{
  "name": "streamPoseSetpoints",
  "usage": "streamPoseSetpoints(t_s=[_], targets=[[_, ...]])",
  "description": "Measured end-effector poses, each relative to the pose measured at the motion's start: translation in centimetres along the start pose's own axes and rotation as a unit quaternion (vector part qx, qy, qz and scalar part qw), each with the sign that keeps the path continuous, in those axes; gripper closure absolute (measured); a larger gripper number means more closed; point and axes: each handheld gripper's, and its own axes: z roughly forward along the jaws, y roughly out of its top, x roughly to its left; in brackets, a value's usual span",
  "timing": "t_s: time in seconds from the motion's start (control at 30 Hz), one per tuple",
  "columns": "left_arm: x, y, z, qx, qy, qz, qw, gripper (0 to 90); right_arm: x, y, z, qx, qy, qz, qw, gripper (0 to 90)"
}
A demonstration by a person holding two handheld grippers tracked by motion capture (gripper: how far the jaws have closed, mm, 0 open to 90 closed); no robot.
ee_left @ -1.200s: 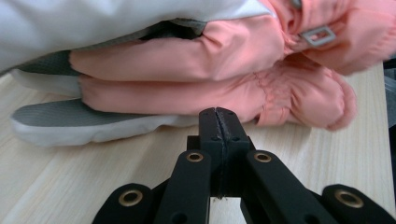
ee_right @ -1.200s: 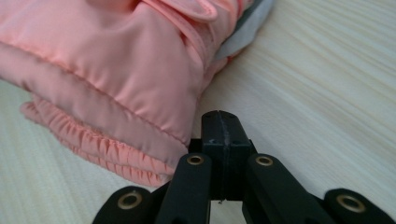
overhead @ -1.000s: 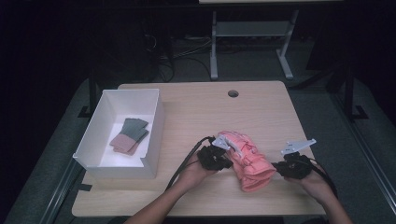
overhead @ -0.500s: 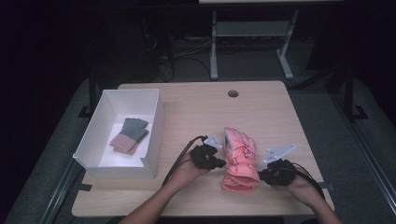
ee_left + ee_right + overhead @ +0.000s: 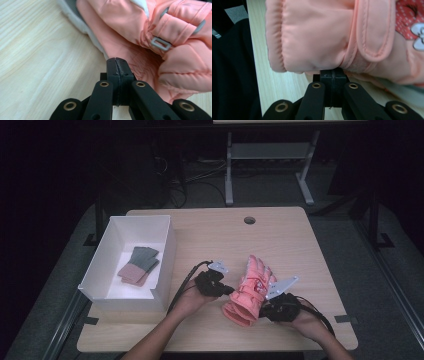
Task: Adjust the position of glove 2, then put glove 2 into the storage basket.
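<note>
Glove: we see a pink glove [image 5: 252, 290] lying on the bench [image 5: 300, 245], near its front edge, fingers pointing away from the person, cuff toward them.
Left claw: the left claw [image 5: 231, 291] sits at the glove's left side; in its own view [image 5: 117, 65] the jaws are pressed together on a fold of the pink fabric.
Right claw: the right claw [image 5: 262, 311] is at the cuff end; in its own view [image 5: 331, 74] the jaws meet against the glove's underside, so we read them as clenched on it.
Close views: a grey buckle [image 5: 161, 43], a white bow [image 5: 419, 37] on dotted red fabric.
High view: a white box [image 5: 165, 265] at the bench's left, well apart from the glove, holding folded cloths [image 5: 138, 265].
</note>
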Motion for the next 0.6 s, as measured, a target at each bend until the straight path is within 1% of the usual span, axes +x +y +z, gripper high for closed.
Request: streamPoseSetpoints(t_s=[0.1,0.13,0.17,0.2,0.27,0.3,0.37,0.47,0.53,0.57,0.6], targets=[[0.4,-0.2,-0.5,-0.003,0.005,-0.006,1.0,89.7,0.3,0.9,0.9,-0.001,0.004,-0.003,1.0,90.0],[0.8,-0.2,-1.0,-0.008,0.01,-0.012,0.9999,89.7,0.3,1.1,1.1,-0.004,0.005,-0.004,1.0,90.0],[0.8,-0.2,-1.0,-0.008,0.01,-0.012,0.9999,89.7,0.3,1.1,1.1,-0.004,0.005,-0.004,1.0,90.0],[1.1,-0.4,-1.4,-0.01,0.013,-0.017,0.9997,89.7,0.5,1.5,1.5,-0.006,0.003,-0.008,0.9999,90.0],[1.2,-0.4,-1.6,-0.009,0.015,-0.018,0.9997,89.7,0.6,1.6,1.7,-0.008,0.003,-0.007,0.9999,90.0],[1.5,-0.5,-1.8,-0.011,0.019,-0.023,0.9995,89.7,0.8,1.9,1.9,-0.01,0.004,-0.006,0.9999,90.0],[1.5,-0.6,-2.0,-0.011,0.019,-0.026,0.9994,89.7,0.9,1.9,1.9,-0.011,0.005,-0.007,0.9999,90.0],[1.7,-0.7,-2.5,-0.008,0.025,-0.03,0.9992,89.7,1.0,1.6,1.2,-0.013,0.003,-0.009,0.9999,90.0],[1.6,-0.6,-3.1,-0.009,0.026,-0.038,0.9989,89.6,1.0,0.7,-0.2,-0.024,-0.003,0.0,0.9997,90.0],[1.6,-0.6,-3.1,-0.009,0.026,-0.038,0.9989,89.5,1.0,0.7,-0.2,-0.024,-0.003,0.0,0.9997,90.0],[1.6,-0.6,-3.4,-0.008,0.027,-0.035,0.999,89.5,0.8,0.4,-0.8,-0.029,-0.009,0.0,0.9995,90.0]])
